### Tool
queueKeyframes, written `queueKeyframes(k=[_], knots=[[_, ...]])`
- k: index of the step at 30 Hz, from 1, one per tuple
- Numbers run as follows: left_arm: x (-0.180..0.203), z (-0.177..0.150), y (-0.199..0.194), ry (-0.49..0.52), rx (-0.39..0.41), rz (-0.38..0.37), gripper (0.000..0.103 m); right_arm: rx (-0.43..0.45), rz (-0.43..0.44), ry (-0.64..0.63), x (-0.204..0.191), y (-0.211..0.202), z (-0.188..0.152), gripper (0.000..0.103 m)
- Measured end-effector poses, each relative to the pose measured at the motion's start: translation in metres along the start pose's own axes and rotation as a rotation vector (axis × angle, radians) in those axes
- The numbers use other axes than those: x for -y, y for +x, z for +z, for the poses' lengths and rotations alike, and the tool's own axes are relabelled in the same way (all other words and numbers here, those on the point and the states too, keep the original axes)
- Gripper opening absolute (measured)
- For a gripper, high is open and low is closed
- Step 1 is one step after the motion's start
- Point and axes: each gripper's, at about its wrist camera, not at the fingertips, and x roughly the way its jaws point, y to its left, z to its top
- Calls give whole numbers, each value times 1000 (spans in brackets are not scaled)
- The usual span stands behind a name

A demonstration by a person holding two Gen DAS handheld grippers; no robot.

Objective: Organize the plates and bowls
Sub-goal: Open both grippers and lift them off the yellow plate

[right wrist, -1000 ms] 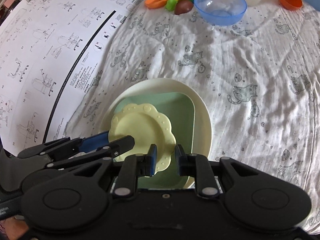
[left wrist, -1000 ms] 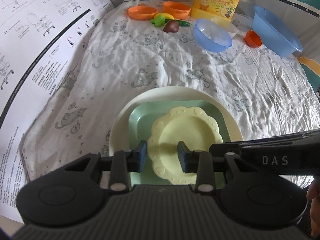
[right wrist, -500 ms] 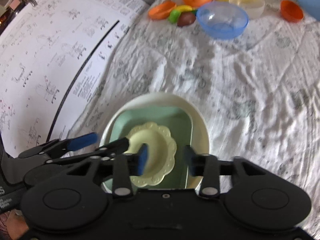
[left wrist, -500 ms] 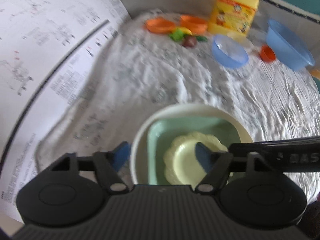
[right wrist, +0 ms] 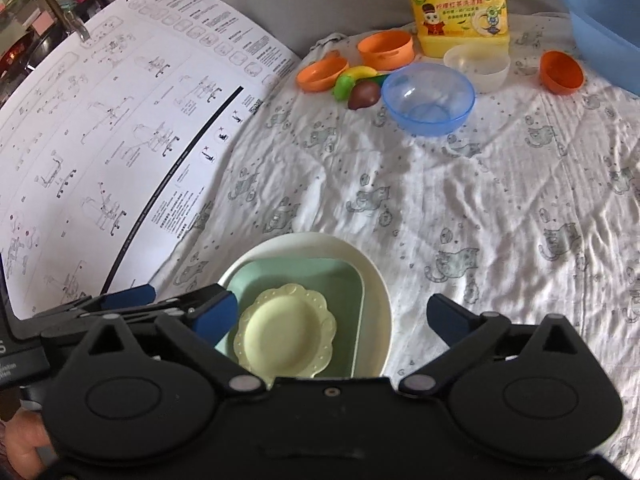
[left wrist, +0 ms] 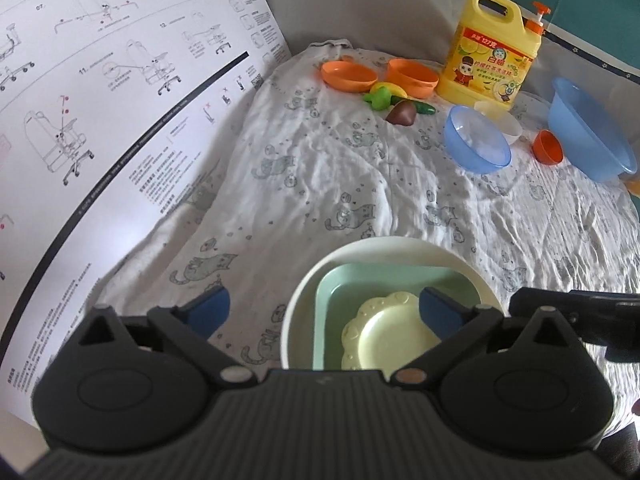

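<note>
— Both sets of jaws have just been opening since a second ago, when they pinched the small pale-yellow scalloped plastic plate (right wrist: 286, 330). Now my left gripper (left wrist: 322, 312) and right gripper (right wrist: 334, 318) stand wide, nothing pressed by either, and both views sit a little higher over the stack.

— So where is that plate now?

— It lies flat inside the mint-green square plastic plate (right wrist: 352, 280), which itself rests in the cream round plate (right wrist: 380, 292) on the white cat-print cloth (right wrist: 460, 208). Largest at the bottom, smallest on top: I judge the nesting is why each went where it did.

— And what remains?

— Well apart, at the far edge: a clear blue plastic bowl (right wrist: 428, 98), a translucent white bowl (right wrist: 476, 66), a small orange cup (right wrist: 560, 70), two orange dishes and the big blue basin (left wrist: 588, 132), not yet sorted.

— Do your two cameras differ?

— Yes. My right view shows the left gripper's blue pads beside the stack and toy fruit (right wrist: 354, 82) clearly; my left view shows the whole yellow detergent jug (left wrist: 490, 48) with its pump, cropped in the other.
</note>
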Motion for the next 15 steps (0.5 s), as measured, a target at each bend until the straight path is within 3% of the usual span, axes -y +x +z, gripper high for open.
queueKeyframes(k=[15], knots=[[29, 24, 7, 59, 15, 2, 103, 29, -34, 80, 33, -5, 8, 103]])
